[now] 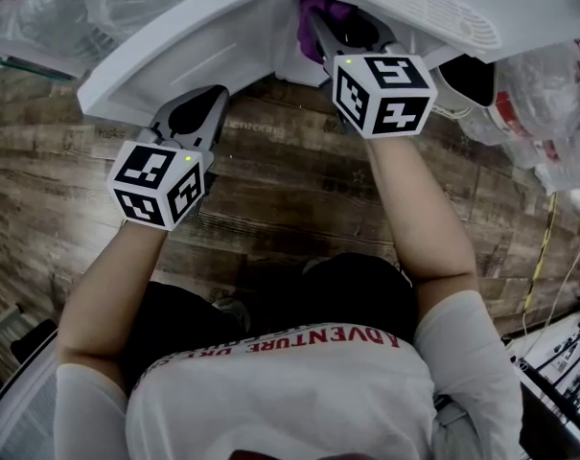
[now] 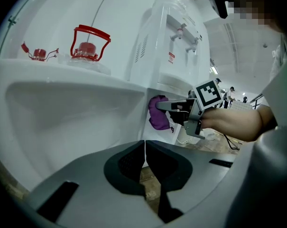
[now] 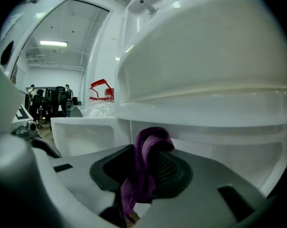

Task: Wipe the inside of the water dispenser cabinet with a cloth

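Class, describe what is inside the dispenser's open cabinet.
A purple cloth in the right gripper, just inside the cabinet. The left gripper holds the door. Behind the cloth is covered.

Dim head view; fisheye gripper views, dark warped edges

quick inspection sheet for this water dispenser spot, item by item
surface: wood-plank floor under the person
job's things: water dispenser with cabinet door open; purple cloth at the cabinet mouth
clutter: clear plastic bags; red-handled bottle
grippers: left gripper shut, empty, at the door's edge; right gripper shut on the cloth
cables: yellow cable on the floor at right
surroundings: people far behind
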A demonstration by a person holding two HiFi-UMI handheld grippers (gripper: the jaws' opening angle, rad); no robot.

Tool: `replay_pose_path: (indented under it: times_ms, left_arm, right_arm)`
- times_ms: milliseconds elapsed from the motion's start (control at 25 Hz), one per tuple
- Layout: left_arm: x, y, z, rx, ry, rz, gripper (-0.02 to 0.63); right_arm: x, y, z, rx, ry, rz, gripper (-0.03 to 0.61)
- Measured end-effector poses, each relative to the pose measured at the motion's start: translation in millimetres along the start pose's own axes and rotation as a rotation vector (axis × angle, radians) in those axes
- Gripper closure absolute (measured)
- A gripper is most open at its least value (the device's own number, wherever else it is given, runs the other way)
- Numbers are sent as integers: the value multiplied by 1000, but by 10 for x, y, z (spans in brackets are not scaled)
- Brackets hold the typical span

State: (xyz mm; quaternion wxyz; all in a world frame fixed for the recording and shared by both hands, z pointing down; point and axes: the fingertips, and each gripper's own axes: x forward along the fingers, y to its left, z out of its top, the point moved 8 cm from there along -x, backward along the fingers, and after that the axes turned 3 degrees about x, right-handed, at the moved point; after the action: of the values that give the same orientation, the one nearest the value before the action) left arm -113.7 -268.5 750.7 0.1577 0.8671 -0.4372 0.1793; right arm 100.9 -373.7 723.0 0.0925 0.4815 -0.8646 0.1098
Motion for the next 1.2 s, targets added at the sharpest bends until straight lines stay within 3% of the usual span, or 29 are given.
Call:
replay_pose_path:
  times_ms: [440, 600, 720, 960, 1200]
  left_arm:
    - [-83, -11, 28, 5, -24, -48, 584]
    - [-164, -72, 160, 15, -32, -63, 584]
    - [-308, -139, 307, -40, -34, -61, 584]
    - [-924, -265, 829, -238, -13, -34, 584]
    - [-1619, -448, 1762, -267, -44, -77, 584]
  right_arm:
    - [-136, 100, 12, -58, 10, 29, 463]
    - [-314, 315, 85, -130, 31, 95, 465]
    - [-482, 469, 216, -135, 66, 140, 466]
    - [-953, 862, 892, -146, 104, 255, 480]
    - [-1532, 1285, 1933, -129, 118, 330, 480]
